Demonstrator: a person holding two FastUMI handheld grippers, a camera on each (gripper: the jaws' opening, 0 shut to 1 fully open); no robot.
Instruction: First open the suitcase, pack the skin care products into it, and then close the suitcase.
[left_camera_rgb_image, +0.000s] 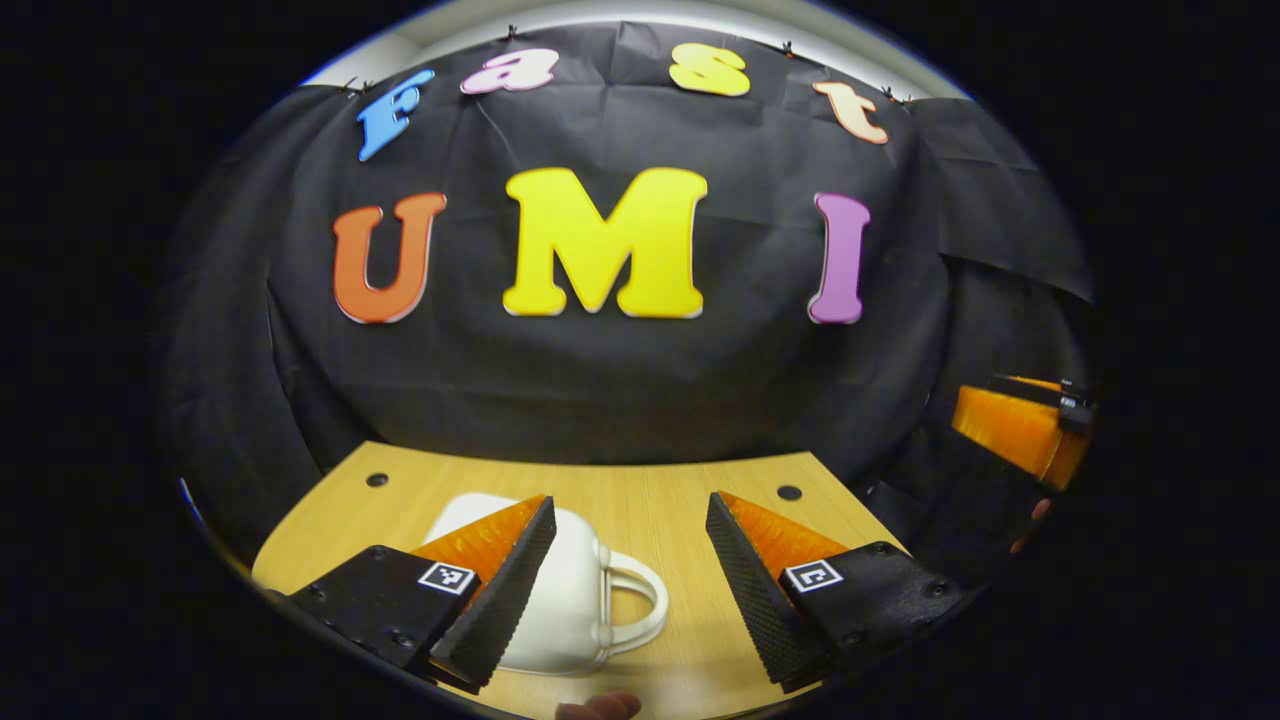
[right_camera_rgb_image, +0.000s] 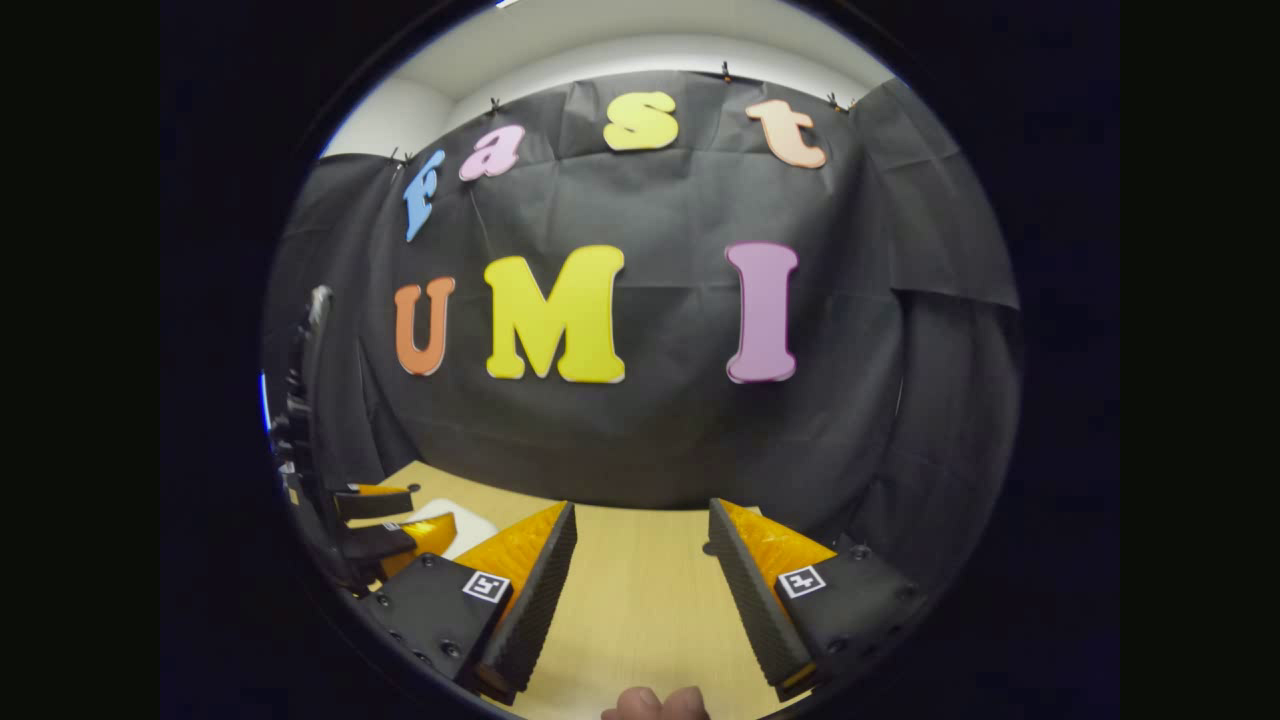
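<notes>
A small white suitcase (left_camera_rgb_image: 570, 590) with a looped handle (left_camera_rgb_image: 640, 600) lies closed on the wooden table (left_camera_rgb_image: 660, 520), at its near left. My left gripper (left_camera_rgb_image: 630, 500) hovers just above it, open and holding nothing; its left finger covers part of the case and the handle sits in the gap between the fingers. My right gripper (right_camera_rgb_image: 641, 505) is open over bare tabletop (right_camera_rgb_image: 640, 600), apart from the case. In the right gripper view a corner of the suitcase (right_camera_rgb_image: 465, 525) shows at the far left, behind the left gripper (right_camera_rgb_image: 395, 520). The right gripper (left_camera_rgb_image: 1020, 430) appears at the right edge of the left gripper view.
Black cloth wall closes off the back of the table. Two small round holes (left_camera_rgb_image: 377, 479) (left_camera_rgb_image: 789, 492) sit near the table's far edge. A person's fingertips (left_camera_rgb_image: 598, 708) (right_camera_rgb_image: 655, 703) show at the bottom of each view.
</notes>
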